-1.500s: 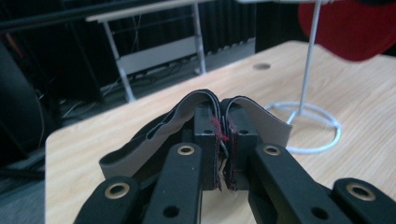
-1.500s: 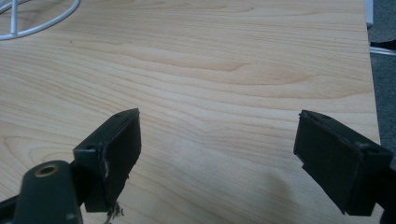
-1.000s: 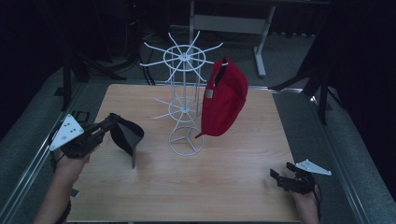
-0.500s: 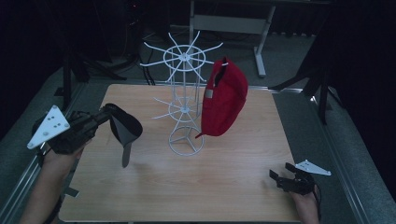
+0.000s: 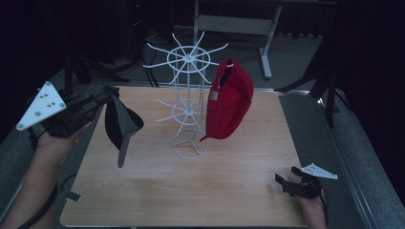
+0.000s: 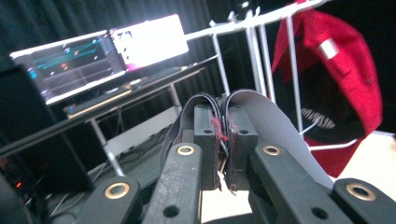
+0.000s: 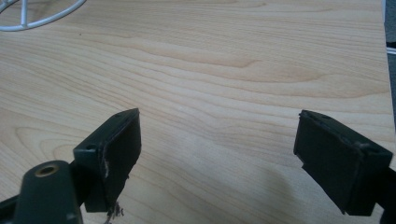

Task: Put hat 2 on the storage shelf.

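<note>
A red cap (image 5: 230, 106) hangs on the right side of the white wire rack (image 5: 187, 106) at the table's middle back. My left gripper (image 5: 109, 95) is lifted above the table's left edge and shut on a black cap (image 5: 122, 124), whose brim hangs down. In the left gripper view the closed jaws pinch the black cap's grey strap (image 6: 223, 128), with the red cap (image 6: 348, 84) and the rack's wires (image 6: 254, 51) just beyond. My right gripper (image 5: 282, 183) rests low at the front right corner, open, over bare wood (image 7: 219, 93).
The wooden table (image 5: 229, 191) has open surface in front of the rack. The rack's round base (image 7: 28, 16) sits ahead of the right gripper. A desk with lit monitors (image 6: 98, 53) stands behind the table. Dark floor and a metal table frame (image 5: 229, 21) lie beyond.
My left gripper has lifted the black cap off the table and carried it up and toward the rack. The right gripper has stayed put.
</note>
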A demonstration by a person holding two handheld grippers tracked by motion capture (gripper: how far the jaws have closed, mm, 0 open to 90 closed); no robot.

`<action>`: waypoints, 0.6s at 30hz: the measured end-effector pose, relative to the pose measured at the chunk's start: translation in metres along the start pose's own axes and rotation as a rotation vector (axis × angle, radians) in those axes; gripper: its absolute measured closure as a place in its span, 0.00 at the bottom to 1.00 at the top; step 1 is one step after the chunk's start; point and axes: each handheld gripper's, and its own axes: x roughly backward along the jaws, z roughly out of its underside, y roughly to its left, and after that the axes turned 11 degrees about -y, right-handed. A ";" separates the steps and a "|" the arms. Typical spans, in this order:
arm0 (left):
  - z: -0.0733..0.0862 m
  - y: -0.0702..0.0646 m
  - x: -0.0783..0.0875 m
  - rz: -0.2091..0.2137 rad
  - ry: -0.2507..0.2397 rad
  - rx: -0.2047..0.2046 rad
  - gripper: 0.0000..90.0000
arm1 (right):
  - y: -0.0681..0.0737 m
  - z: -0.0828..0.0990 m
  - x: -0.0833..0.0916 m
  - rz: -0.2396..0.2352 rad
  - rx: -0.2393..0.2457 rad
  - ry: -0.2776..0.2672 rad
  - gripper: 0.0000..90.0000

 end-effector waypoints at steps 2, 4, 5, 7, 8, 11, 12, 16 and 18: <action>-0.006 0.000 -0.001 0.004 -0.006 -0.007 0.96 | 0.000 0.000 0.000 -0.001 -0.001 -0.001 0.16; -0.011 0.000 -0.002 0.003 -0.011 -0.011 0.96 | 0.000 0.000 0.000 -0.002 -0.004 -0.001 0.16; -0.014 0.001 -0.002 0.002 -0.019 -0.010 0.96 | 0.000 0.000 0.000 -0.002 -0.003 -0.002 0.16; -0.018 0.000 -0.005 0.007 -0.024 -0.014 0.96 | 0.000 0.000 0.000 -0.002 -0.001 0.001 0.16; -0.019 0.000 -0.006 0.010 -0.028 -0.018 0.96 | 0.000 0.000 0.000 -0.002 -0.001 0.000 0.16; -0.023 0.000 -0.013 0.016 -0.028 -0.031 0.96 | 0.000 0.000 0.000 -0.003 -0.005 0.000 0.16; -0.024 0.001 -0.015 0.018 -0.027 -0.027 0.96 | -0.001 0.000 0.000 -0.002 -0.005 0.000 0.16; -0.028 0.004 -0.026 0.021 -0.025 -0.024 0.96 | 0.000 0.000 0.000 -0.004 -0.002 0.001 0.16; -0.031 0.005 -0.033 0.030 -0.024 -0.019 0.96 | 0.000 0.000 0.000 -0.005 0.000 0.003 0.16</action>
